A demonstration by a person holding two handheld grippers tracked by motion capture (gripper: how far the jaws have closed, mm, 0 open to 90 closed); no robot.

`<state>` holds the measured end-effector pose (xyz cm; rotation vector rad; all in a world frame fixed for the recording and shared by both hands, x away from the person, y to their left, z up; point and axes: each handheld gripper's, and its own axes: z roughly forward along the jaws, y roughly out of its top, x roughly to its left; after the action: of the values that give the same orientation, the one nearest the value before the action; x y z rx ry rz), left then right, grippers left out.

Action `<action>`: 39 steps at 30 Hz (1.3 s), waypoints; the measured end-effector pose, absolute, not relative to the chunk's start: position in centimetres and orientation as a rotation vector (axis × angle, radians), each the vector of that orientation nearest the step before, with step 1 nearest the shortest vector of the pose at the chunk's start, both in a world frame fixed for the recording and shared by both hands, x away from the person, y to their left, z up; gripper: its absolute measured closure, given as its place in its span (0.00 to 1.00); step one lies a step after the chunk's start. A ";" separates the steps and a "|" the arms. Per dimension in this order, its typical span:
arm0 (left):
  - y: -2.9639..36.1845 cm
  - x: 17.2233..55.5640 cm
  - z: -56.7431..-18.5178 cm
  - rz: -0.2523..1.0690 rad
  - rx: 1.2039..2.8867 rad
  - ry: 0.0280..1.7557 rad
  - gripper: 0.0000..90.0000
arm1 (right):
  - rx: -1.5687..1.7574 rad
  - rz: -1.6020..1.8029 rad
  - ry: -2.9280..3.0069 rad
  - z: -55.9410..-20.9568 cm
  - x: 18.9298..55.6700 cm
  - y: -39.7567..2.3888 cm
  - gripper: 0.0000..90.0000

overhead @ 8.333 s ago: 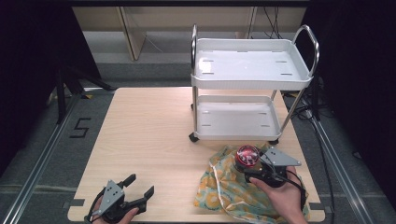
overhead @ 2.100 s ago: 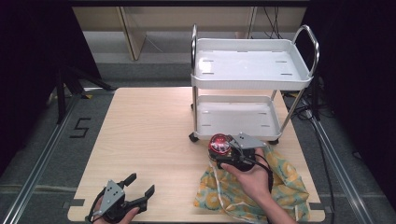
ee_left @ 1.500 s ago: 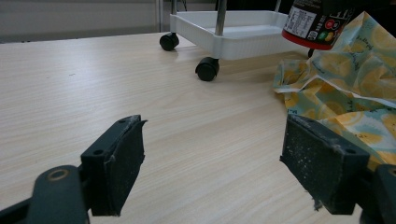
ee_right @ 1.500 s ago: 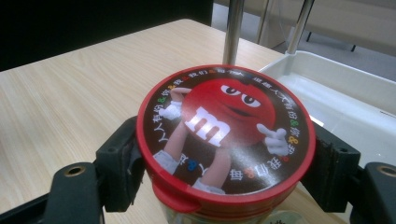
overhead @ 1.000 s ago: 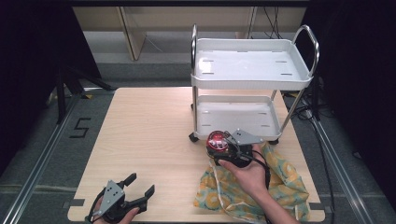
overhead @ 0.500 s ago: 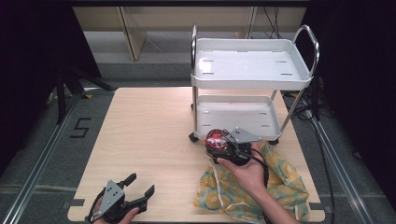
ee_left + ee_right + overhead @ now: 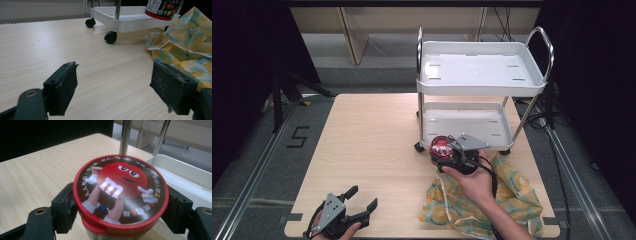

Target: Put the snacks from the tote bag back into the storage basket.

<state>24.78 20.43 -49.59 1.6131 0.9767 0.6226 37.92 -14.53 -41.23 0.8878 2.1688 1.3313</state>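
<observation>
Now my right gripper (image 7: 446,153), clamped on the candy tub (image 7: 441,146), has carried it off the yellow cloth (image 7: 512,197) to the cart (image 7: 462,122)'s lower shelf edge, so placing looks close; left gripper (image 7: 357,200) rests unclenched near the table (image 7: 362,130)'s front.

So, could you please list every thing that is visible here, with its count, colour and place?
candy tub: one, red lid, dark body, held upright in the right tongs beside the cart's lower shelf.
cart: one, white trays, metal posts, black wheels, at the table's far right.
cloth: one, yellow and green print, crumpled at the near right.
table: one, light wood.
right tongs: one, black, shut on the tub.
left tongs: one, black, open, low at the near left edge.
hands: two, one on each tongs.
</observation>
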 end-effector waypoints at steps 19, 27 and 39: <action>20.4 24.7 -49.5 0.632 1.613 0.969 0.23 | 0.927 1.324 2.169 -41.4 38.5 -14.5 0.30; 20.4 24.7 -49.5 0.632 1.612 0.974 0.23 | 0.933 1.319 2.168 -41.3 38.9 -14.7 0.30; 20.4 24.8 -49.5 0.629 1.606 0.971 0.23 | 0.947 1.335 2.148 -41.2 39.8 -15.2 0.30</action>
<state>24.75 20.38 -49.53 1.6064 0.9710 0.6287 39.83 -15.23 -41.22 0.9468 2.1485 1.3354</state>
